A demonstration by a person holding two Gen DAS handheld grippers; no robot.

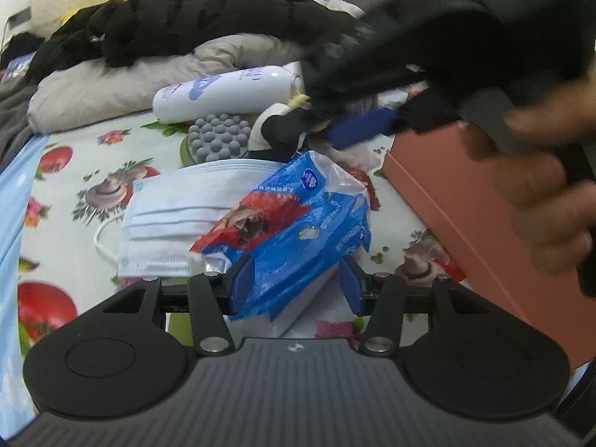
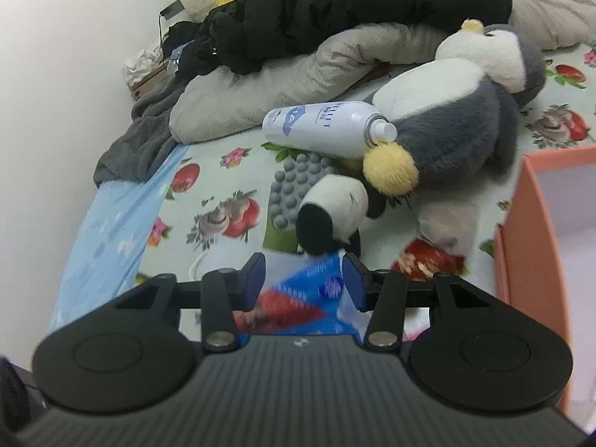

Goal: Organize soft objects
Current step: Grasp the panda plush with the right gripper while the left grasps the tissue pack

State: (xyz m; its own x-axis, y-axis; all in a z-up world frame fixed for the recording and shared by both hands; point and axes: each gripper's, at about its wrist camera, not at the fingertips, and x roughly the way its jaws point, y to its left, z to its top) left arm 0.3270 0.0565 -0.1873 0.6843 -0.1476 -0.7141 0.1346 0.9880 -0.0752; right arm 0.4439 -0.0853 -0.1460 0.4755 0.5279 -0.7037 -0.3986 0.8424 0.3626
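Observation:
My left gripper (image 1: 298,283) has its jaws around a blue and red plastic tissue pack (image 1: 294,231) that lies on the floral bedsheet (image 1: 82,171); the pads touch the pack's near end. A stack of pale blue face masks (image 1: 175,216) lies under the pack's left side. My right gripper (image 2: 303,279) is open and empty above the same pack (image 2: 298,294), in front of a small black and white plush (image 2: 331,212) and a large grey and white penguin plush (image 2: 454,123). In the left wrist view the right gripper (image 1: 372,123) is blurred, over the small plush (image 1: 279,134).
An open orange box (image 2: 529,231) stands at the right, also in the left wrist view (image 1: 458,208). A white spray bottle (image 2: 324,126) and a grey nubbed massager (image 2: 294,186) lie behind the plush toys. A black jacket (image 2: 335,3), grey pillow (image 2: 253,89) and blue sheet (image 2: 111,231) lie beyond.

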